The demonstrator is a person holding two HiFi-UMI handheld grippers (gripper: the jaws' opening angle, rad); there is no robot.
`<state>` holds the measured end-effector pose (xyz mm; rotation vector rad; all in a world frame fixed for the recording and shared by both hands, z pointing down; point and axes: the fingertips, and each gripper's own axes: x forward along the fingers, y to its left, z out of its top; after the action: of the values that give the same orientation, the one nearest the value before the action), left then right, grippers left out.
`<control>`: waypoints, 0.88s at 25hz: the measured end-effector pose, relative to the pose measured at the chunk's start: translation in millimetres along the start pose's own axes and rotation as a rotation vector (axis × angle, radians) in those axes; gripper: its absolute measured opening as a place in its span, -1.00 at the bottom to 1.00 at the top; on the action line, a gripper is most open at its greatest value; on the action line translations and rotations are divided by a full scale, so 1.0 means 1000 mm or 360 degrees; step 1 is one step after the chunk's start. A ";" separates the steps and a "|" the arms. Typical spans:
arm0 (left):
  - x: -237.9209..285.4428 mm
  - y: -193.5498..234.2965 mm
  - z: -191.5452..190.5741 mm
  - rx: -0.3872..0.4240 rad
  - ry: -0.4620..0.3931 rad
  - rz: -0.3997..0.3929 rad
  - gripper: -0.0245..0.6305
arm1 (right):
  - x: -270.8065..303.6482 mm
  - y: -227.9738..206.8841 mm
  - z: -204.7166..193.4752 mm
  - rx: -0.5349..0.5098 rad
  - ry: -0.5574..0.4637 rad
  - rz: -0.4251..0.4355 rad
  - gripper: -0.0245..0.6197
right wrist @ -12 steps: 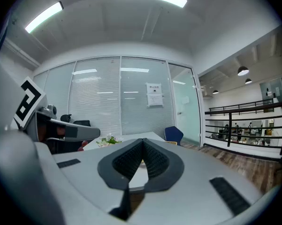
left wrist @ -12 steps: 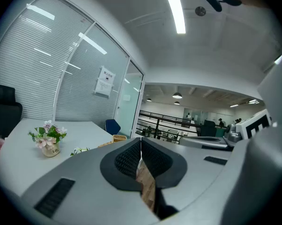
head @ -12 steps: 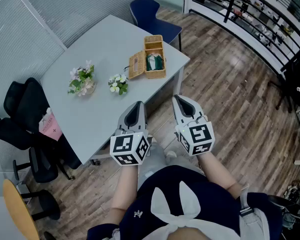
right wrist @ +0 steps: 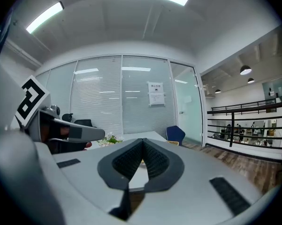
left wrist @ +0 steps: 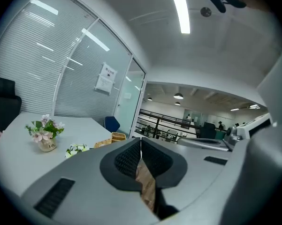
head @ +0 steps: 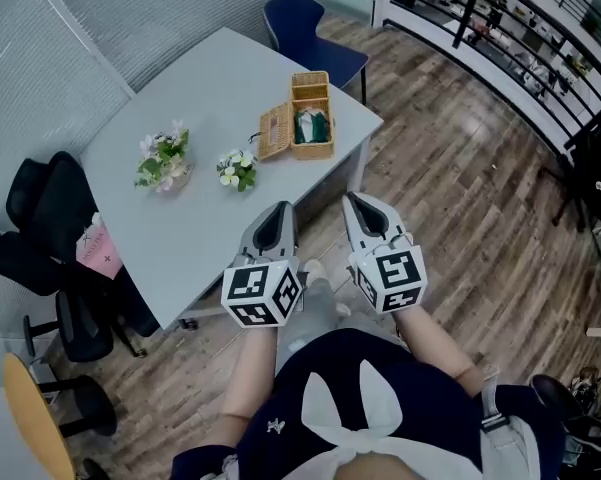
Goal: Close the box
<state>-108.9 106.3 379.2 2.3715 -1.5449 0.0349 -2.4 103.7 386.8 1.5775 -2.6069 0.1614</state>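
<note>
Nothing shifts: left tongs point(head: 277, 214) and right tongs point(head: 359, 205) stay shut, empty, short of the bench point(head: 205, 183); the far-corner box point(head: 302, 118) awaits, open.

Left tool point(left wrist: 141, 140), jaws together and empty; beyond, white table point(left wrist: 82, 127) with flowers point(left wrist: 45, 129) and wicker box point(left wrist: 118, 137).

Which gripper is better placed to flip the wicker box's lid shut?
Left, probably. The lid hangs open on the left side of the wicker box, roughly in line with the left gripper; the right gripper would have to cross over.
</note>
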 end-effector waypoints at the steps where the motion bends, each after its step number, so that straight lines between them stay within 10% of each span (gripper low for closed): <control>1: 0.004 0.002 0.000 -0.0021 0.0008 -0.0002 -0.85 | 0.003 -0.002 0.000 0.0001 0.0003 0.0001 -0.91; 22: 0.099 0.062 -0.007 -0.0330 0.0035 0.0042 -0.33 | 0.088 -0.049 -0.005 0.0025 0.0103 -0.0003 -0.91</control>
<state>-122.3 -3.1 419.6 2.1828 -1.4922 -0.0885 0.5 5.0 405.2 1.5529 -2.5613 0.2297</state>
